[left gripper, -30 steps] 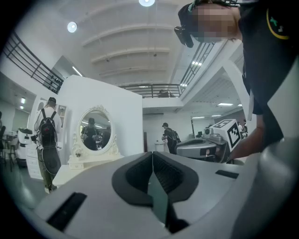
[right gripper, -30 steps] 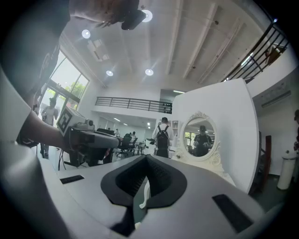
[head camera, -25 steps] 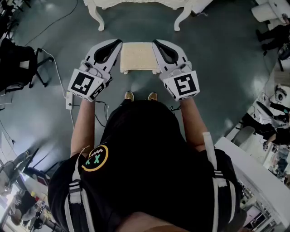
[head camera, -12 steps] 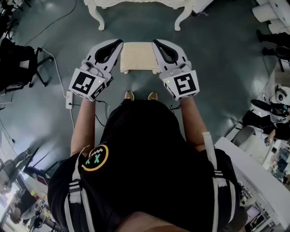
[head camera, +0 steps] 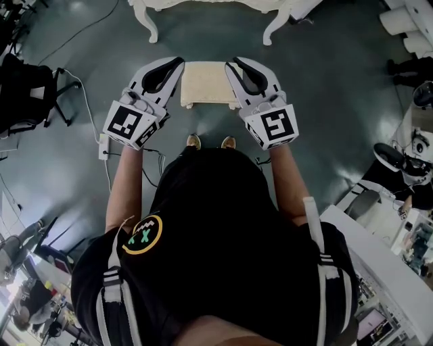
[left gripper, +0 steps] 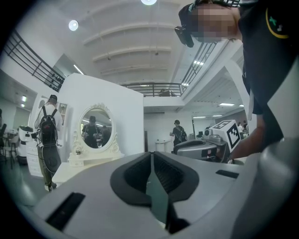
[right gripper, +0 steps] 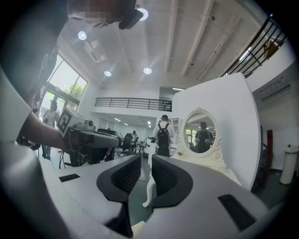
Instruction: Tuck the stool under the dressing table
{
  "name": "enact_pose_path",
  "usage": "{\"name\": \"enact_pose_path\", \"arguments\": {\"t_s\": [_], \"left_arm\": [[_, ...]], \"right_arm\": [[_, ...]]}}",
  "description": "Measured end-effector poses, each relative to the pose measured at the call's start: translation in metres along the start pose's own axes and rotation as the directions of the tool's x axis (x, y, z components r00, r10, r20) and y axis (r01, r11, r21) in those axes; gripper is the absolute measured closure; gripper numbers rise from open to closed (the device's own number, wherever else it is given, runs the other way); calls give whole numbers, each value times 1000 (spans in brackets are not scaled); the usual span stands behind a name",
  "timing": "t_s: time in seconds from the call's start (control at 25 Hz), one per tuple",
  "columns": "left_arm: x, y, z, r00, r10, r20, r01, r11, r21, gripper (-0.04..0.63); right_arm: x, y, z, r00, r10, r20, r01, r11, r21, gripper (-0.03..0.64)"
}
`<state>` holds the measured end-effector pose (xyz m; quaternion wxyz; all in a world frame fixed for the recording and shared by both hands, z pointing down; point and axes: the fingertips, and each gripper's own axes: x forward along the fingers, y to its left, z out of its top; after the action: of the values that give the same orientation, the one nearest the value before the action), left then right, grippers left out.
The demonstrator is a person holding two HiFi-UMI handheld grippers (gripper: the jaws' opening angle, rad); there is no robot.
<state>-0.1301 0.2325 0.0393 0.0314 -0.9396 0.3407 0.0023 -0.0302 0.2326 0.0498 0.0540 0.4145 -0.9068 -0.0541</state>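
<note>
Stool (head camera: 207, 84) between both claws (head camera: 178, 63) (head camera: 231, 64), perhaps touching

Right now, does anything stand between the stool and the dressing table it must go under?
Nothing visible does: only grey floor lies between the stool and the dressing table.

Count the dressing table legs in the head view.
2: one leg up-left of the stool, one up-right. Rear legs may be out of frame.
</note>
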Motion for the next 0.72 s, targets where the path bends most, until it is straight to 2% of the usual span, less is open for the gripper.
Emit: {"name": "enact_pose_path", "arguments": {"t_s": [0.04, 0.08, 0.2, 0.24, 0.36, 0.4, 0.48, 0.72], "left_arm": [[-1, 2, 0, 1000, 4, 2, -4, 1000, -4, 563], [-1, 3, 0, 1000, 6, 4, -6, 1000, -9, 518], [1, 4, -3, 1000, -4, -1, 4, 1000, -22, 335], [2, 3, -4, 1000, -13, -9, 13, 1000, -17, 269], [6, -8, -11, 998, -50, -44, 52, 997, 54, 155], [7, -11, -13, 997, -59, -57, 63, 995, 81, 138], [8, -16, -18, 994, -72, -78, 80, 991, 107, 123], [8, -16, -23, 994, -60, -92, 69, 993, 94, 121]], "right_arm": [[1, 1, 0, 1000, 3, 0, -3, 1000, 2, 510], [1, 1, 0, 1000, 7, 0, -7, 1000, 4, 483], [2, 3, 0, 1000, 20, -2, -20, 1000, 5, 372], [2, 3, 0, 1000, 27, -6, -26, 1000, 7, 326], [3, 4, -5, 999, 46, -25, -46, 999, 16, 142], [3, 4, -7, 998, 51, -32, -51, 999, 18, 101], [3, 5, -11, 997, 58, -41, -57, 998, 21, 65], [2, 5, -16, 997, 57, -51, -56, 998, 17, 55]]}}
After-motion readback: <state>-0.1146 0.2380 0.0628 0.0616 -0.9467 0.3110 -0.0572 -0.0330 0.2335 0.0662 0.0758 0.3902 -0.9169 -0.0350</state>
